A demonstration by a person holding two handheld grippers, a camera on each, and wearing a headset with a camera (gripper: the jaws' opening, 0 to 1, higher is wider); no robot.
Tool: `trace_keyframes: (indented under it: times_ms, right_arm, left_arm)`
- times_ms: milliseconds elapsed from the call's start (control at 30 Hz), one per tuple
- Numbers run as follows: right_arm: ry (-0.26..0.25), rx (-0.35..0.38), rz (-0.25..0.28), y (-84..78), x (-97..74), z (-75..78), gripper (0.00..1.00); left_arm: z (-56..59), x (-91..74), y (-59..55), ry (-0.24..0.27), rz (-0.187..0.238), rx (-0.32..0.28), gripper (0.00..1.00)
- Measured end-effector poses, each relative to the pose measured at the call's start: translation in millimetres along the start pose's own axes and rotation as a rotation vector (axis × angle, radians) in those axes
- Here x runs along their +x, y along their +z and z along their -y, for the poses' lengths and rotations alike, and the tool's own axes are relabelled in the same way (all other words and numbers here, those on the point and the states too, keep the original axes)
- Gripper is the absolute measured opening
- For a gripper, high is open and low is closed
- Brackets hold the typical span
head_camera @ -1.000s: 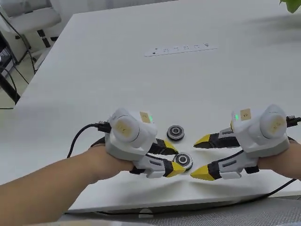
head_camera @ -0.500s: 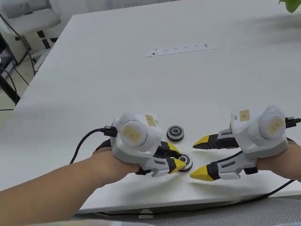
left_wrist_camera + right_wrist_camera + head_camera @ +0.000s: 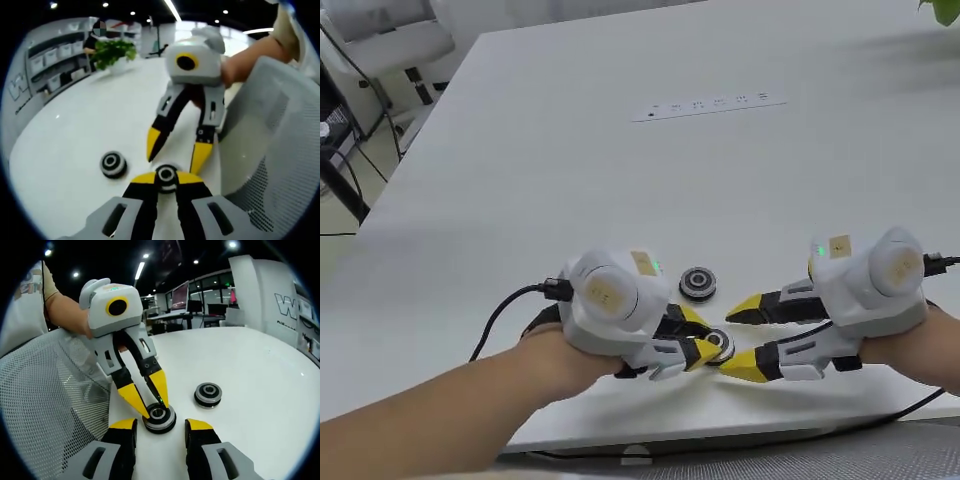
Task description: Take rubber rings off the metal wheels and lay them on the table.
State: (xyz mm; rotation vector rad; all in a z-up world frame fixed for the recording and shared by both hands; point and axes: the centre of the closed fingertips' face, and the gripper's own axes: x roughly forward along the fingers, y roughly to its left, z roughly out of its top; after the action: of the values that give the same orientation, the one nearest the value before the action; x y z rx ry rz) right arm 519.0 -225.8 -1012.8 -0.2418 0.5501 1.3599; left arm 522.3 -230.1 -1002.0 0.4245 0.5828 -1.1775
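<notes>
1. White table is filling most of the head view, with one recessed socket strip lying at upper centre and one leafy plant peeking in at the upper right corner.
2. Two metal wheels are sitting near the lower edge of the table: the far wheel is lying alone just above centre-bottom, and the near wheel is lying just below it, between the two grippers.
3. Each wheel is wearing its black rubber ring.
4. Two grippers are working, one in each hand.
5. Coming in from the lower left of the head view, the left gripper is pinching the near wheel between its yellow tips; the left gripper view is showing that wheel clamped at the bottom centre, with the far wheel lying to its left.
6. Coming in from the lower right, the right gripper is holding its jaws spread apart, tips pointing at the near wheel from just beside it.
7. One grey mesh chair back is showing at the left of the right gripper view.
</notes>
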Motion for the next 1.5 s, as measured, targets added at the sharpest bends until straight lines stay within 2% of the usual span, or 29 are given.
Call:
trace_keyframes:
  times_ms: [133,300,667,1000,1167,1500]
  right_arm:
    - [0.009,0.004,-0.011,-3.8,4.2,-1.0,0.34]
    - [0.012,0.033,0.008,-1.0,6.7,-1.0,0.3]
    - [-0.007,-0.01,-0.013,-3.2,-0.1,-5.1,0.22]
    - [-0.019,-0.027,-0.037,-5.5,-2.1,-4.7,0.21]
    - [-0.029,-0.053,-0.068,-10.5,-5.4,-3.0,0.15]
    - [-0.035,-0.022,-0.079,-12.2,-7.3,-1.9,0.09]
  left_arm:
    - [-0.4,0.2,-0.3,0.002,0.001,-0.002,0.14]
    - [0.0,0.1,-0.4,0.009,0.004,-0.001,0.13]
    - [0.0,0.5,-0.3,0.014,0.015,-0.006,0.13]
    - [1.1,1.0,0.4,0.01,0.019,-0.007,0.13]
    - [1.0,1.1,0.3,0.008,0.022,-0.007,0.13]
    - [0.3,1.1,0.1,0.01,0.022,-0.006,0.13]
